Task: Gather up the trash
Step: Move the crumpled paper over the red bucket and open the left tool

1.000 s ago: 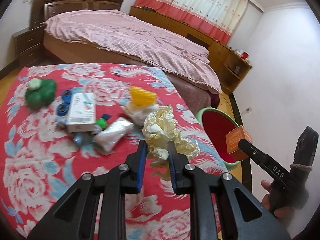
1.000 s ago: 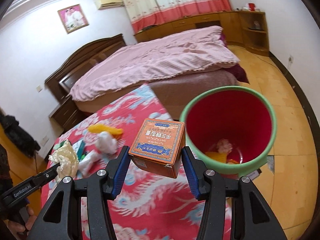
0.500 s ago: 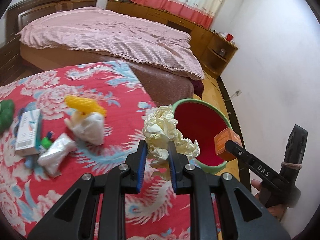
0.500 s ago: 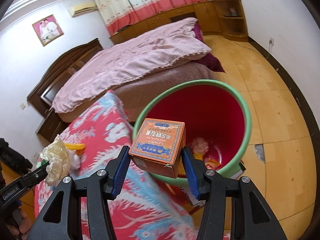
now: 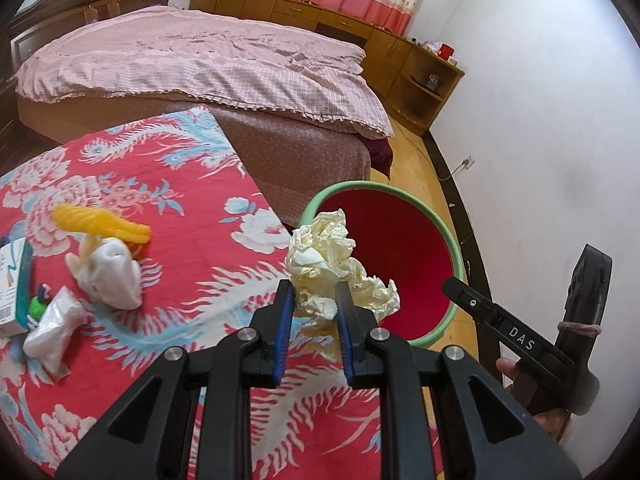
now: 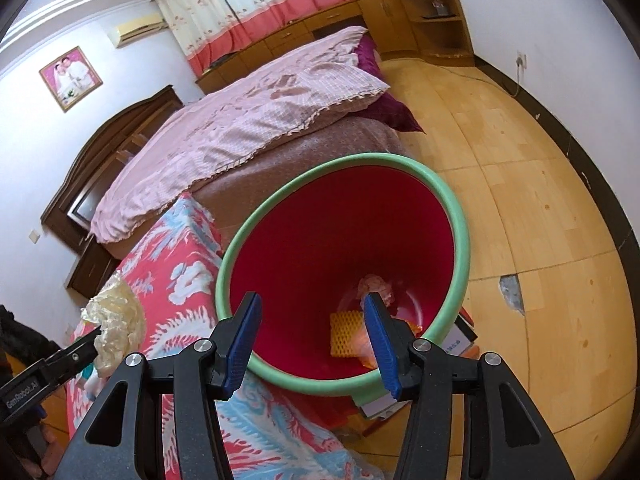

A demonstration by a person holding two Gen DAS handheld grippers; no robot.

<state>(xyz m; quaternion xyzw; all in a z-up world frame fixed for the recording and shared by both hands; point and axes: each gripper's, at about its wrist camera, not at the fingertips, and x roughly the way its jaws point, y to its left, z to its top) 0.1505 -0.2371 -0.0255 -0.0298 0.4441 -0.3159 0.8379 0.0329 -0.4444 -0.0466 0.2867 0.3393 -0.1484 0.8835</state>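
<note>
Partway through. The bin, red inside with a green rim, stands on the floor beside the surface with the red floral cloth, and it already holds some trash: a yellow grid piece, a pinkish wad and something orange, half hidden behind the gripper finger.

Left to collect on the surface: a yellow wrapper, a white crumpled bag, a clear plastic wrap, a white-and-teal carton at the frame edge, and small green bits beside it.

The left gripper is pinching a crumpled cream paper wad, held above the surface edge, just beside the bin rim and not yet over the opening. Judging by that, dropping this wad in is the step in hand.

The right gripper is spread wide with nothing between its fingers, poised over the near rim of the bin and angled down into it. From the left wrist view it sits to the right of the bin, with the person's fingers just showing on the handle.
</note>
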